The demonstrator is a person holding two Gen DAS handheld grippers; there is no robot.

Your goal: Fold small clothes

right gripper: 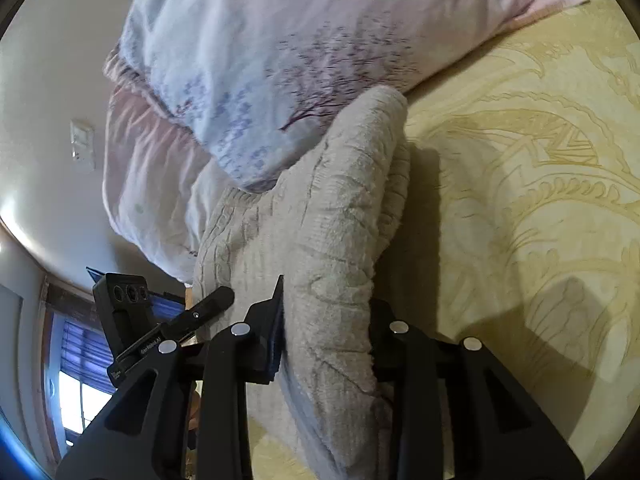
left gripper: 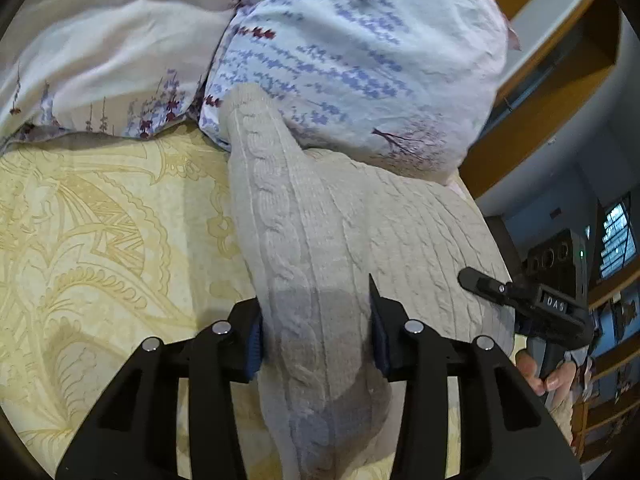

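in the left wrist view, my left gripper [left gripper: 316, 334] hides the near end of the cream cable-knit sweater [left gripper: 304, 240] it pinches, and the right gripper [left gripper: 520, 300] is cut off at the frame edge, so i cannot tell its state here; the sweater lies on a yellow patterned bedspread [left gripper: 100, 232], its far end touching a floral pillow [left gripper: 352, 52], with wooden shelving [left gripper: 552, 92] beyond. in the right wrist view, my right gripper [right gripper: 324, 332] is clamped on a raised fold of the sweater [right gripper: 344, 200], whose lower edge is hidden by the tongs, while the left gripper [right gripper: 192, 320] is only partly visible beside a window [right gripper: 80, 380].
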